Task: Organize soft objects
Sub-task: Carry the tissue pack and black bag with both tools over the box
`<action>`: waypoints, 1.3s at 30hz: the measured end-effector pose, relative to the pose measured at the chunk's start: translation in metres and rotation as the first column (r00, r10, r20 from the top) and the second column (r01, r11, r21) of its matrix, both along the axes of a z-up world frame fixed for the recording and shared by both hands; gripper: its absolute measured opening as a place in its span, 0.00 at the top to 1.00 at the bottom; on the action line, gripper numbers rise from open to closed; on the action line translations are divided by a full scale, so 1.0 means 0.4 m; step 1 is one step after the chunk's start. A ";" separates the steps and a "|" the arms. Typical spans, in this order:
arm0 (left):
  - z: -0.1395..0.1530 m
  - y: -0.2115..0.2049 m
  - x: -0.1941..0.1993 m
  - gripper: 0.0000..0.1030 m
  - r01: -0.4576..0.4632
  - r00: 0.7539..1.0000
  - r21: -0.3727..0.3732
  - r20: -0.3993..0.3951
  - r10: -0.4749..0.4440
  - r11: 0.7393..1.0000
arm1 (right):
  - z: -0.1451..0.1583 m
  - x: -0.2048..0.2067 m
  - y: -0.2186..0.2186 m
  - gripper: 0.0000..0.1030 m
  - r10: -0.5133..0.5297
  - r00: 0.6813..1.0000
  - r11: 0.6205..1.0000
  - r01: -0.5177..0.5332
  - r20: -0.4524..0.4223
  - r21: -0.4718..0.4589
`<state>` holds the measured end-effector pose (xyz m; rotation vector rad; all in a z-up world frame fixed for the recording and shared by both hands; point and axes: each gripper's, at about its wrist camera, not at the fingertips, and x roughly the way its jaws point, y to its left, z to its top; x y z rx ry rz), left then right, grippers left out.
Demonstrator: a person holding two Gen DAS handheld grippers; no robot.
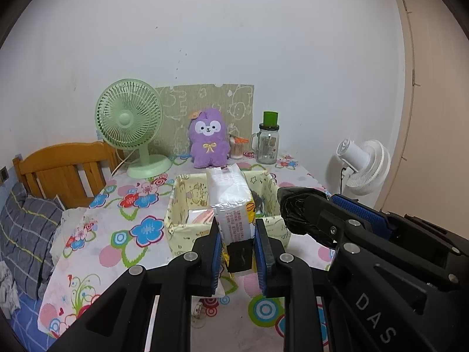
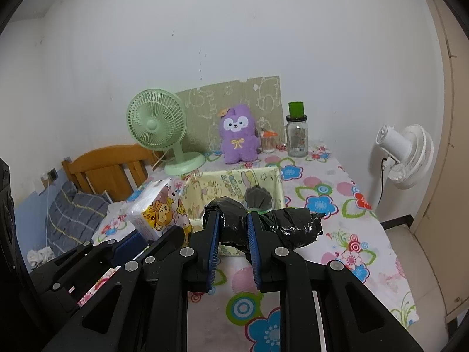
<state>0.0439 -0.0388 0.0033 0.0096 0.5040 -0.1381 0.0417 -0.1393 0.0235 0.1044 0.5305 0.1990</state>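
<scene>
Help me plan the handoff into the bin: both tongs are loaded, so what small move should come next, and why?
Probably lower the left tongs so the tissue pack drops into the yellow bin: it already hangs above the opening, while the right tongs grip the black bag roll at the near rim.

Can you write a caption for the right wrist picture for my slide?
Right gripper holds a black plastic roll near the yellow fabric bin, left gripper carrying a tissue pack alongside.

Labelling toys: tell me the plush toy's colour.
Purple, with a white face and yellow bow; the plush toy shows best in the left wrist view.
</scene>
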 end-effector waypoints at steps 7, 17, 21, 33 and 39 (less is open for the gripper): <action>0.025 0.004 0.044 0.82 0.000 1.000 0.003 0.005 0.000 1.000 | 0.021 0.041 0.007 0.78 0.001 1.000 1.000 -0.001 0.005 0.000; 0.038 0.021 0.131 0.82 -0.011 1.000 0.006 0.000 0.011 1.000 | 0.032 0.142 0.026 0.78 0.013 1.000 1.000 -0.013 -0.005 -0.002; 0.039 0.028 0.171 0.82 -0.014 1.000 0.009 -0.008 0.014 1.000 | 0.032 0.188 0.035 0.78 0.018 1.000 1.000 -0.018 -0.014 -0.005; 0.006 0.041 0.296 0.82 -0.021 0.999 0.026 -0.043 0.022 0.999 | -0.001 0.321 0.055 0.78 0.040 0.998 0.999 -0.040 -0.047 -0.005; -0.020 0.046 0.363 0.82 -0.024 0.997 0.027 -0.067 0.026 0.999 | -0.031 0.389 0.061 0.78 0.046 0.996 0.999 -0.047 -0.071 -0.009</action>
